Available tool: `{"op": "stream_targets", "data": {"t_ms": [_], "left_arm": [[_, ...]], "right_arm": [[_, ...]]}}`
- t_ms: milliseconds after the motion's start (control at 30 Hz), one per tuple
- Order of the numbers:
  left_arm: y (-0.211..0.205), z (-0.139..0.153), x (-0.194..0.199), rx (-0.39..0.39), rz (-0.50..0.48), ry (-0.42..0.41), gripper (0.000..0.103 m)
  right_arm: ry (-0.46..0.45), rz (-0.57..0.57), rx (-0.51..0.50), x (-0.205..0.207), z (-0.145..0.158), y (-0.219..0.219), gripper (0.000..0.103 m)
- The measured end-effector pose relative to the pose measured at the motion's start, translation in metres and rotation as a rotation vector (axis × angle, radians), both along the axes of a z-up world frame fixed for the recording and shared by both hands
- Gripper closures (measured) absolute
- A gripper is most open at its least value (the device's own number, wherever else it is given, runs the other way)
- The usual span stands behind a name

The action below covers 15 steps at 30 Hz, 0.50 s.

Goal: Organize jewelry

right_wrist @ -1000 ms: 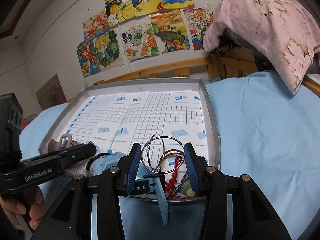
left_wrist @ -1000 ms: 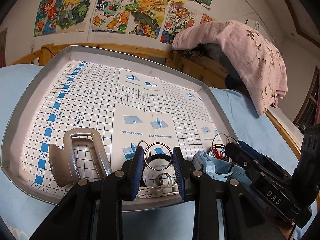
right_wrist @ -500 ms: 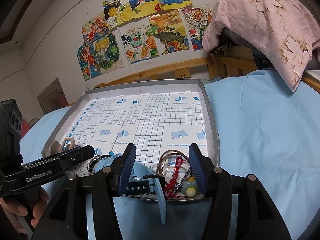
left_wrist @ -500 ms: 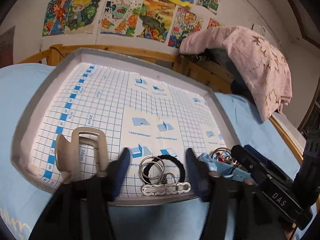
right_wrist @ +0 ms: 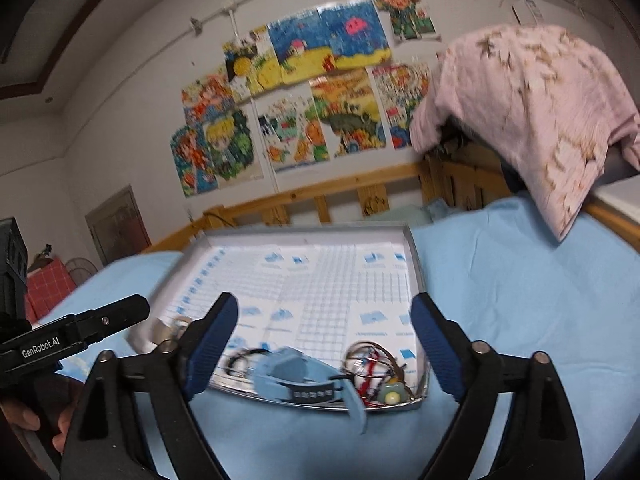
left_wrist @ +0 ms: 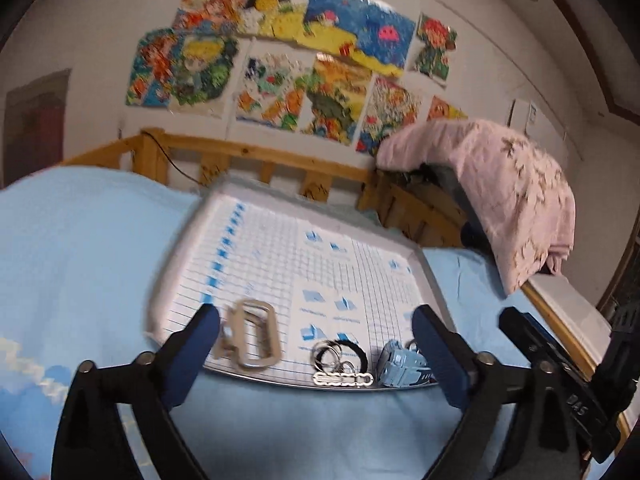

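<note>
Pale blue on the bed sheet (right_wrist: 520, 320), plain, with white cloud print at 8 o'clock in the left wrist view. White with a fine blue grid and blue squares on the tray (left_wrist: 168, 264) lining, grey on its rim. Dusty pink with brown leaf print on the blanket (right_wrist: 532, 112) at 2 o'clock. Bright multicoloured pixel pictures (left_wrist: 288, 68) at 12 o'clock on a white wall. Light blue on the watch (right_wrist: 296, 376), red on the cord (right_wrist: 370, 376). Dark blue on the gripper pads (left_wrist: 438, 356).
</note>
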<state>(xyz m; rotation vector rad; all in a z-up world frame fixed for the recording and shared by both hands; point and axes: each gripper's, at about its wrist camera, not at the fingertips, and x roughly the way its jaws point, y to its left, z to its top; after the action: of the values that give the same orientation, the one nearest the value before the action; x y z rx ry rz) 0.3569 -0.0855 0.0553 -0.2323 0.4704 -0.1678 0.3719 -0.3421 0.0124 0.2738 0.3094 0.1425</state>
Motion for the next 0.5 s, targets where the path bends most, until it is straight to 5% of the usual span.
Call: {"op": "stream_targets", "data": {"t_ms": [133,500], "left_arm": [[0.014,0.024,-0.033,0.026,0.052,-0.071,0.000],[0.047,0.064,-0.132,0.060,0.085,-0.206,0.000]], "right_arm": [[-0.068,0.014,-0.029,-0.032,0.031,0.009,0.002],[-0.226,0.035,-0.126,-0.129,0.093,0.042,0.001]]}}
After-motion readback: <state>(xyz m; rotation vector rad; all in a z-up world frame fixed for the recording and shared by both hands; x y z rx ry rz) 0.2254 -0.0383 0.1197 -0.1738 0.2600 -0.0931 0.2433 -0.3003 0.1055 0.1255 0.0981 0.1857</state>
